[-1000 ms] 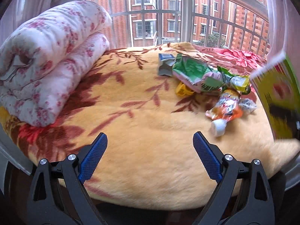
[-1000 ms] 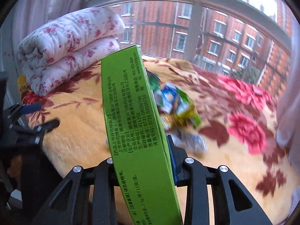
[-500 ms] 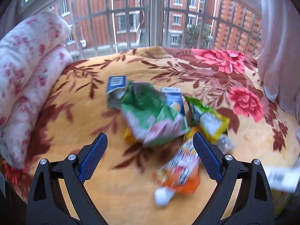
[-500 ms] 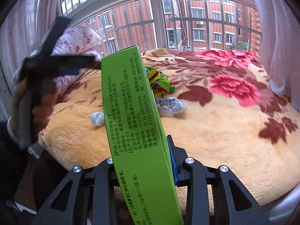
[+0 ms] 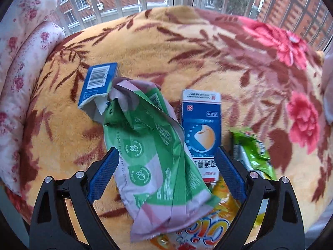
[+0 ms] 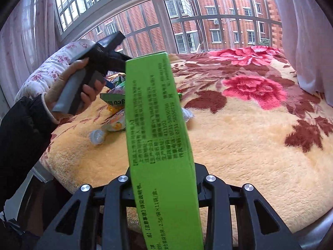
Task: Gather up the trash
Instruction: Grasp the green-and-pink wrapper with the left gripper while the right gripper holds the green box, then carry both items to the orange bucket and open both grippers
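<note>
Left wrist view: left gripper (image 5: 166,175) spread wide over a heap of trash on the bed's yellow floral blanket (image 5: 187,48), blue-padded fingers (image 5: 103,175) either side of a crumpled green-and-pink plastic bag (image 5: 154,162) lying long and creased between them, not pinched. Two blue-and-white cartons: one torn, barcode up, at the bag's far-left end (image 5: 100,83); one whole, printed with a white-and-orange emblem, touching the bag's right edge (image 5: 200,129). One crinkled green wrapper (image 5: 252,154) just right of the right finger. One orange-and-yellow pouch (image 5: 199,229) near, partly under the bag. Rolled pink-flowered quilt (image 5: 18,66) along the left edge. Right wrist view: right gripper (image 6: 164,179) clamped on one flat bright-green box (image 6: 160,141), held upright on edge, slightly tilted, narrow face covered in small black print, raised above the near side of the bed. Left of the box, a hand (image 6: 75,89) holding the other gripper's grey handle above the same trash heap; one white bottle cap (image 6: 96,136) on the blanket at the heap's near-left side.
</note>
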Motion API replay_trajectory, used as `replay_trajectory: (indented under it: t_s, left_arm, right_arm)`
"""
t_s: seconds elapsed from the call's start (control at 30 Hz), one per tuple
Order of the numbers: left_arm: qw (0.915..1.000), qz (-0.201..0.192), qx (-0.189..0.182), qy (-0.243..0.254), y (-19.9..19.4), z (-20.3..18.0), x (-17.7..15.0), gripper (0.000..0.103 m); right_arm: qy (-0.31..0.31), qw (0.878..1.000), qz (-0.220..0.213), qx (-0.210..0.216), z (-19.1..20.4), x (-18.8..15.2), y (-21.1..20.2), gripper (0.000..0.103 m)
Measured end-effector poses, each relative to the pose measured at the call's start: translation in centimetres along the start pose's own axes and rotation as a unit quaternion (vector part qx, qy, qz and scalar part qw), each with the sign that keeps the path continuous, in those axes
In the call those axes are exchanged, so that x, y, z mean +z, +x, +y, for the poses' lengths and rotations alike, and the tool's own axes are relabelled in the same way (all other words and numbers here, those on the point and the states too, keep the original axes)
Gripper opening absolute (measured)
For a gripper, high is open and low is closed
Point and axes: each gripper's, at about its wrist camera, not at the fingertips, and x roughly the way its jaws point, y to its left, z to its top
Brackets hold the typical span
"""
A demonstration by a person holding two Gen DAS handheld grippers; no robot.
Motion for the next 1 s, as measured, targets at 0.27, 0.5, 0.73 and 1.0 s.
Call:
replay_trajectory:
  t_s: [0.27,0.5,0.73,1.0]
  left_arm:
    - [0.9998,0.006,0.013,0.011,1.5,-0.1,0.3,0.017]
    - [0.9982,-0.046,0.006,0.039,-1.9,0.9,-1.7,0.009]
    - [0.9929,-0.106,-0.048,0.023,-7.5,4.5,-5.7,0.009]
    - [0.9749,-0.194,-0.076,0.079,-13.3,5.5,-13.8,0.009]
  right_arm:
    - [-0.001,1.0,-0.006,0.006,0.0,0.0,-0.3,0.032]
    - [0.004,1.0,-0.009,0.006,0.1,0.2,-1.0,0.032]
    - [-0.007,1.0,-0.013,0.006,1.5,0.4,-1.7,0.032]
    - [-0.037,0.999,-0.014,0.004,4.2,0.3,-3.0,0.032]
